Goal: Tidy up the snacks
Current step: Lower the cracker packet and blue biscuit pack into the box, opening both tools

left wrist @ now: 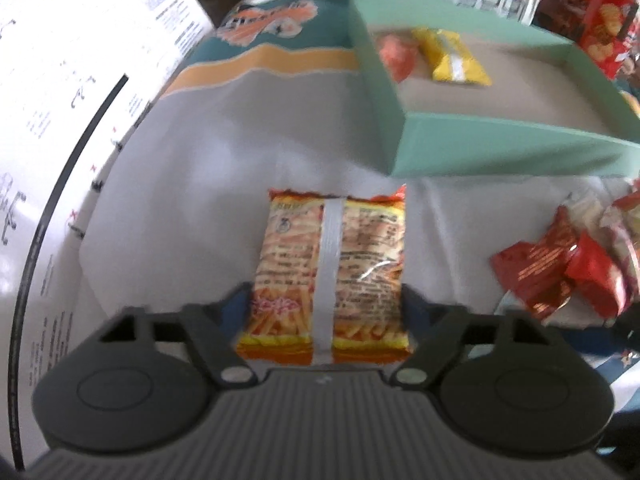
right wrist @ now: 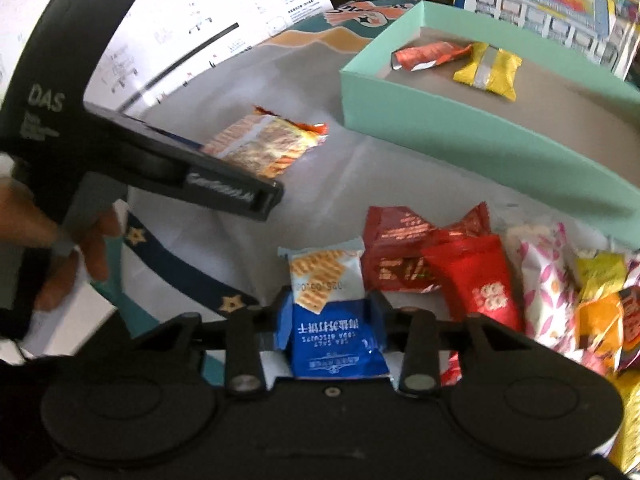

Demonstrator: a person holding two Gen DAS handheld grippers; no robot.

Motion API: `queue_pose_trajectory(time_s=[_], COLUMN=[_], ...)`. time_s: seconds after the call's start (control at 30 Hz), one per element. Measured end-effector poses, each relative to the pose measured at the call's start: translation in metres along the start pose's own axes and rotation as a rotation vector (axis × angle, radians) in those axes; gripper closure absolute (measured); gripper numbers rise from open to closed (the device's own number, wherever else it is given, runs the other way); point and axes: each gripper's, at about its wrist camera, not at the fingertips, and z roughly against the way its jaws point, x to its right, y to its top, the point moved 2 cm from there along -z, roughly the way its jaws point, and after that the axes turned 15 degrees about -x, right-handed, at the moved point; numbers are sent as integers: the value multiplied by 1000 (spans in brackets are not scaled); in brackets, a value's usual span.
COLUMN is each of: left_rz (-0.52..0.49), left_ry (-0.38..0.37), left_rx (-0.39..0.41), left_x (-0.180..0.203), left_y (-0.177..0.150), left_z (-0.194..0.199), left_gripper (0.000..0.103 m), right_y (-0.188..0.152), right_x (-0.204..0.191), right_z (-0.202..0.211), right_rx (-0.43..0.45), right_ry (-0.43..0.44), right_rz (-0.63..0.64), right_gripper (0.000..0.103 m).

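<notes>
Mint-green box [right wrist: 480, 148] at my 1 o'clock in the right view, open-topped, brown floor; two packets already inside, an orange one [right wrist: 428, 55] and a yellow one [right wrist: 490, 70] lying touching near its far wall. Plenty of bare floor left.

Grey cloth [left wrist: 192, 200] under everything, printed sheets at 10 o'clock.

Loose pile at 3 o'clock in the right view: red packets [right wrist: 432, 256], a pink-patterned one [right wrist: 548, 280], more beyond.

My left gripper [left wrist: 326, 308]: jaws apart, straddling the near end of the fry-stick packet [left wrist: 332, 272], which lies flat on the cloth, back seam up, at 12 o'clock. Whether the pads touch it, I cannot tell.

My right gripper [right wrist: 332, 320]: jaws drawn in on the blue cracker packet [right wrist: 332, 312], clamped at its sides; whether it has left the cloth is unclear.

Handling judgement: both packets light, puffed foil, slick; contents brittle. Grip across the width at mid-body, gently, not the crimped ends, which would slide or fold.
</notes>
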Motion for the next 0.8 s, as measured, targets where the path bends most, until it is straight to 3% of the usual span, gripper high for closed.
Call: queue_pose_trajectory(time_s=[0.13, 0.5, 0.63, 0.8], left_rz=[23, 81, 54, 0], left_ry=[-12, -58, -73, -102], left_rx=[6, 48, 113, 172], left_x=[-5, -27, -14, 19], left_y=[-1, -9, 11, 55], left_z=[5, 39, 63, 78], left_gripper=[49, 51, 51, 51], right_y=[1, 4, 14, 44], right_x=[7, 28, 49, 99], right_z=[12, 40, 64, 91], right_rx=[14, 75, 139, 235], right_ry=[72, 161, 180, 110], right_rz=[-58, -152, -217, -329], right_gripper=[66, 66, 66, 66])
